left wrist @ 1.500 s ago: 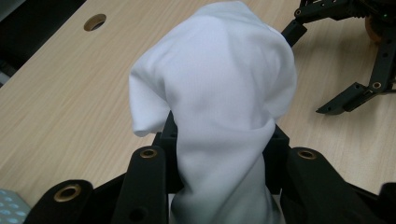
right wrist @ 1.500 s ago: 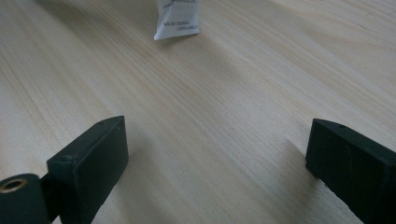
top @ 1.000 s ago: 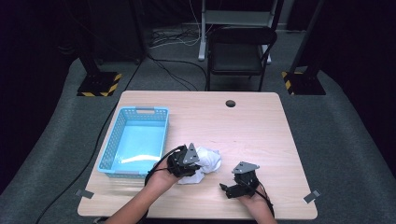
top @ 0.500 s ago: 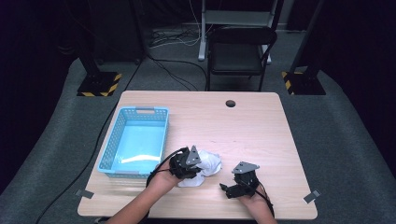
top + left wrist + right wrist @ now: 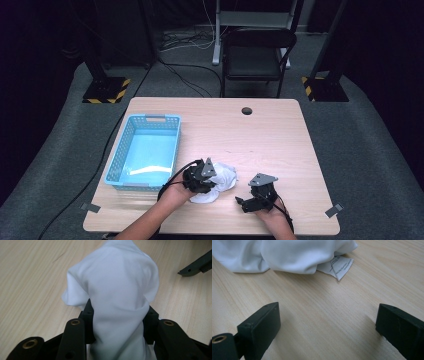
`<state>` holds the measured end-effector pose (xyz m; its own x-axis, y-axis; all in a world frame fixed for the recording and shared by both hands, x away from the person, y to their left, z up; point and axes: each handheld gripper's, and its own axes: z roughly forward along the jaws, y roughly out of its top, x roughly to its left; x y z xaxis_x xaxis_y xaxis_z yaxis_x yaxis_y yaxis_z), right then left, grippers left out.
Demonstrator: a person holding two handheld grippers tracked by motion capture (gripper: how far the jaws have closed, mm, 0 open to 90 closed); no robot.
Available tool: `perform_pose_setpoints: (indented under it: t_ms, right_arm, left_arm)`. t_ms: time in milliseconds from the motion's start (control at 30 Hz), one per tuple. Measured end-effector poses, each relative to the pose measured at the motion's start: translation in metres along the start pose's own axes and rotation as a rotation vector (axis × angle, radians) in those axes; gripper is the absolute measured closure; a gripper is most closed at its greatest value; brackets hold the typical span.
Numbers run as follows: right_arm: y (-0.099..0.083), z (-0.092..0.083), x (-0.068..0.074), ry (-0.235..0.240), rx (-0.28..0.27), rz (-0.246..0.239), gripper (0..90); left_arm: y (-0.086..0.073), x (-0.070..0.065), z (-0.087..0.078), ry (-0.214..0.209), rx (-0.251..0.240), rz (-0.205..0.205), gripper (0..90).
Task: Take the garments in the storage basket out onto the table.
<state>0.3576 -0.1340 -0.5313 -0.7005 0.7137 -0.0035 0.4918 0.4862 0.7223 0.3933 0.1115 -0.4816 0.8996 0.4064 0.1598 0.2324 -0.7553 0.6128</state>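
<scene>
A crumpled white cloth (image 5: 223, 179) lies on the wooden table (image 5: 260, 135) near its front edge. My left gripper (image 5: 211, 181) sits at the cloth's left side. In the left gripper view the cloth (image 5: 117, 287) is bunched upright between the jaws of that gripper (image 5: 118, 312), and both pads still press its folds; the jaws have just been opening a little. My right gripper (image 5: 242, 202) rests to the right of the cloth, open, with bare wood between its jaws (image 5: 327, 327). The cloth (image 5: 287, 255) and its care label (image 5: 339, 266) lie just beyond them.
A light blue plastic basket (image 5: 125, 145) stands at the table's left, left of my left hand. A round cable hole (image 5: 246, 110) is near the far edge. A black chair (image 5: 255, 55) stands behind the table. A jaw of the right gripper (image 5: 197, 265) shows beyond the cloth.
</scene>
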Motion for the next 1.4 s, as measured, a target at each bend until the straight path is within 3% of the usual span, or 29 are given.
perform_pose_setpoints:
  t_ms: [267, 600, 1000, 1400]
  right_arm:
    - [0.000, 0.000, 0.000, 0.000, 0.000, 0.000, 5.3]
    - [0.000, 0.000, 0.000, 0.000, 0.000, -0.001, 5.3]
    - [0.000, 0.000, 0.000, 0.000, 0.000, 0.000, 5.2]
    - [0.000, 0.000, 0.000, 0.000, -0.001, 0.001, 5.3]
  left_arm:
    - [0.000, -0.002, 0.006, -0.018, 0.032, -0.007, 52.2]
    - [0.004, -0.004, 0.007, -0.055, 0.043, -0.036, 35.8]
    - [0.012, -0.007, -0.004, -0.070, 0.017, -0.028, 23.0]
    - [0.014, 0.000, -0.013, -0.075, -0.012, -0.063, 18.2]
